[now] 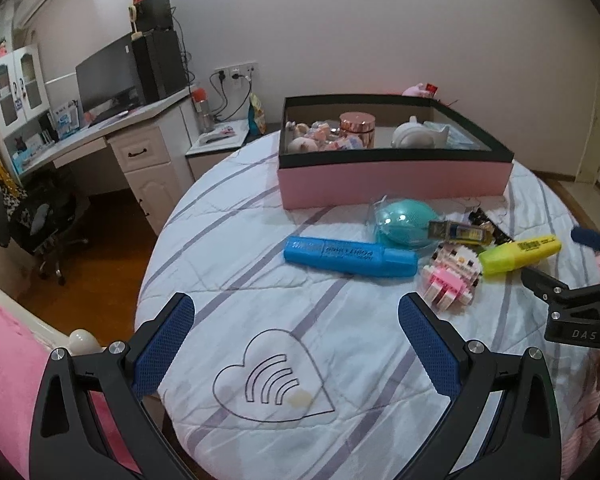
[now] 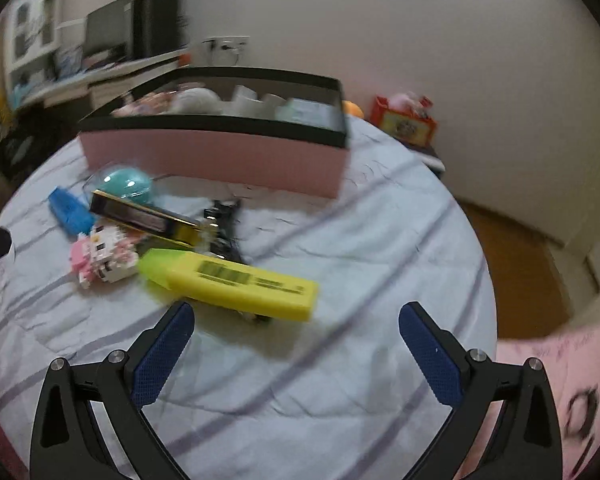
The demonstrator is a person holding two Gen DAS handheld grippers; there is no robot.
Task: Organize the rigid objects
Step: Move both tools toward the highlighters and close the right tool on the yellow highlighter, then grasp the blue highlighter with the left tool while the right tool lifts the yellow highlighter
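A pink box with a black rim [image 1: 392, 182] [image 2: 220, 152] stands at the back of the bed and holds several small items. In front of it lie a blue marker [image 1: 350, 257] [image 2: 70, 210], a teal ball [image 1: 406, 226] [image 2: 130, 184], a pink-and-white brick toy [image 1: 454, 276] [image 2: 100, 256], a gold-and-black case [image 1: 458, 233] [image 2: 148, 220] and a yellow highlighter [image 1: 520, 254] [image 2: 236, 282]. My left gripper [image 1: 296, 312] hovers open over the quilt, short of the blue marker. My right gripper [image 2: 296, 318] is open just before the yellow highlighter, nothing between its fingers.
The striped quilt [image 1: 300, 340] covers a round bed. A desk with a monitor [image 1: 108, 76] and a chair [image 1: 40, 216] stand at the left. A red box [image 2: 404, 120] sits behind the pink box at the right. A pink pillow [image 2: 560, 380] lies at the right.
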